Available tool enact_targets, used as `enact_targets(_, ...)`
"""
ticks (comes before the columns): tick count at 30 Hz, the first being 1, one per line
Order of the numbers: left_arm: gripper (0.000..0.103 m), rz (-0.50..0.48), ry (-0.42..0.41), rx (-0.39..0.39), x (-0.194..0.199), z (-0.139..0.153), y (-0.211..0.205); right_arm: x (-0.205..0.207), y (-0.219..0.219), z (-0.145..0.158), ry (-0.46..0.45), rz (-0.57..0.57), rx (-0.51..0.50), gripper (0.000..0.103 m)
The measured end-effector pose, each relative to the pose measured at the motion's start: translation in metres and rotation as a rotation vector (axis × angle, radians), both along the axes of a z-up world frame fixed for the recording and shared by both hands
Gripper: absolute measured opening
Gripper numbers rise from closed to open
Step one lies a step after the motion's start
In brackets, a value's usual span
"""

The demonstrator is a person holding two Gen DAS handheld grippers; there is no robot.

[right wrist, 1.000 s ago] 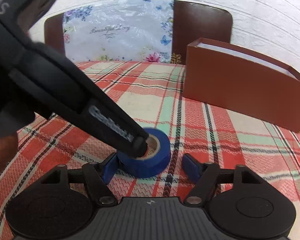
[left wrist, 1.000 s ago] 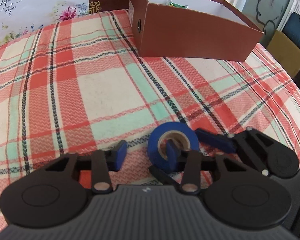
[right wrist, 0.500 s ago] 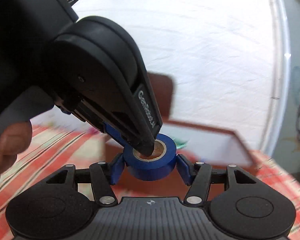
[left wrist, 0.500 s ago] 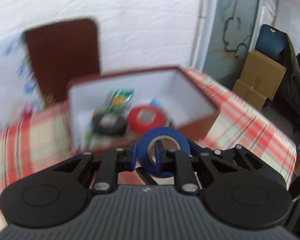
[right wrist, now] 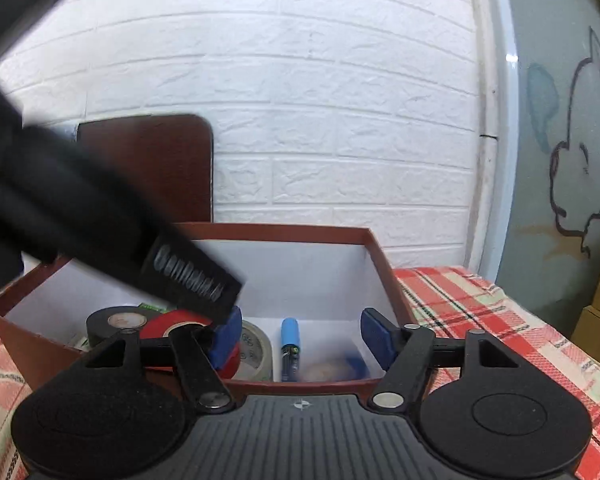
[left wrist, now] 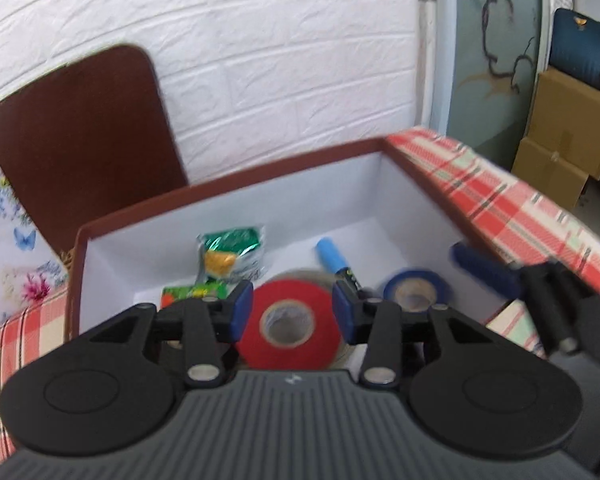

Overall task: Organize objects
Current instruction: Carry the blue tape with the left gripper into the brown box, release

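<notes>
The blue tape roll [left wrist: 417, 293] lies blurred inside the brown box [left wrist: 228, 184], at its right end; it also shows in the right wrist view [right wrist: 334, 368]. My left gripper [left wrist: 292, 310] is open and empty above the box, over a red tape roll [left wrist: 288, 320]. My right gripper [right wrist: 300, 334] is open and empty at the box's near wall [right wrist: 320, 386]. The left gripper's body crosses the right wrist view [right wrist: 100, 224].
The box also holds a blue marker [left wrist: 336, 260], green snack packets [left wrist: 232, 254], a black tape roll [right wrist: 116, 322] and a clear tape roll [right wrist: 254, 348]. A brown chair back [left wrist: 80, 136] stands behind. The plaid tablecloth [left wrist: 512, 208] runs right; cardboard boxes [left wrist: 568, 128] sit beyond.
Both grippers opened and let go of the blue tape roll, which dropped into the right end of the box. Both grippers moved closer over the box.
</notes>
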State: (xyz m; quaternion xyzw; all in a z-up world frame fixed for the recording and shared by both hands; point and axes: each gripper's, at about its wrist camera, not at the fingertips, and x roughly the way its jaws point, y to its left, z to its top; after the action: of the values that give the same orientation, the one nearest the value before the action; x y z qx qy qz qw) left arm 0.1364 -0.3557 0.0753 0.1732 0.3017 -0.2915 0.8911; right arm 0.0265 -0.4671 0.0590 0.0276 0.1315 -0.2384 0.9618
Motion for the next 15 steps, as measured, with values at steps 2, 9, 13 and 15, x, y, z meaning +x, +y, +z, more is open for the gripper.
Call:
enact_targets(2, 0.049, 0.008, -0.005, 0.004, -0.002, -0.002, 0.006, -0.004, 0.005, 0.000, 0.003, -0.010, -0.015, 0.066)
enact_targets(9, 0.052, 0.023, -0.032, -0.002, -0.018, 0.008, 0.026, -0.030, 0.028, 0.008, -0.006, -0.005, -0.012, 0.065)
enact_targets(13, 0.053, 0.024, -0.036, -0.006, -0.029, 0.012, 0.039, -0.023, 0.030, 0.012, -0.014, -0.006, 0.008, 0.065)
enact_targets(15, 0.053, 0.030, -0.044, -0.003, -0.034, 0.012, 0.045, -0.030, 0.037, 0.012, -0.020, -0.010, 0.011, 0.066)
